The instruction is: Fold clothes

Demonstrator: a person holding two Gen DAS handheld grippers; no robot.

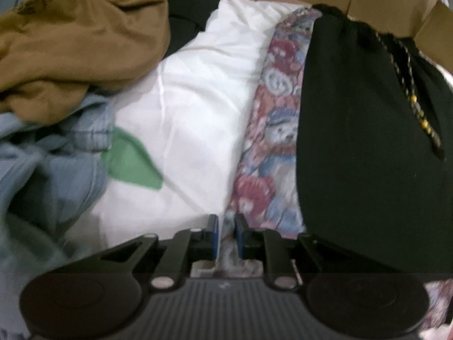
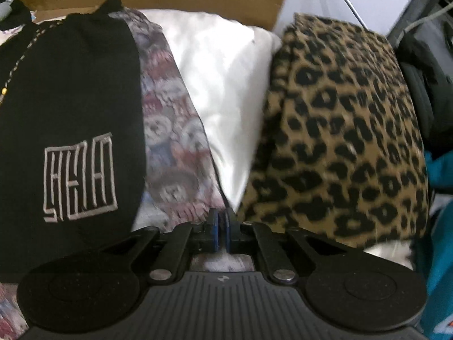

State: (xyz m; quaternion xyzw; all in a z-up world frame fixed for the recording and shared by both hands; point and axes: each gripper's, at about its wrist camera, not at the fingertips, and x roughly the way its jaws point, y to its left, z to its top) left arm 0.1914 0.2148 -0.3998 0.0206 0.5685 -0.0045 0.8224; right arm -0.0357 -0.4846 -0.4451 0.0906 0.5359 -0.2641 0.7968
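Left wrist view: left gripper (image 1: 226, 235) slightly apart, empty, above bear-print cloth (image 1: 269, 141); black garment (image 1: 368, 141) lies right, brown (image 1: 79, 42) and blue clothes (image 1: 51, 170) left. Right wrist view: right gripper (image 2: 221, 233) nearly closed, empty, between the bear-print cloth (image 2: 170, 130) and leopard fabric (image 2: 339, 130).

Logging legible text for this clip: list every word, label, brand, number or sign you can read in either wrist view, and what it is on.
Black garment, right wrist view: a boxed grey embroidered emblem of angular stylised characters; it cannot be read as definite letters.
Right gripper body, right wrist view: a tiny pale mark, too small to read.
Bear-print fabric, left wrist view: pictures only, no words.
Leopard-print garment: pattern only.
No other text in either view.
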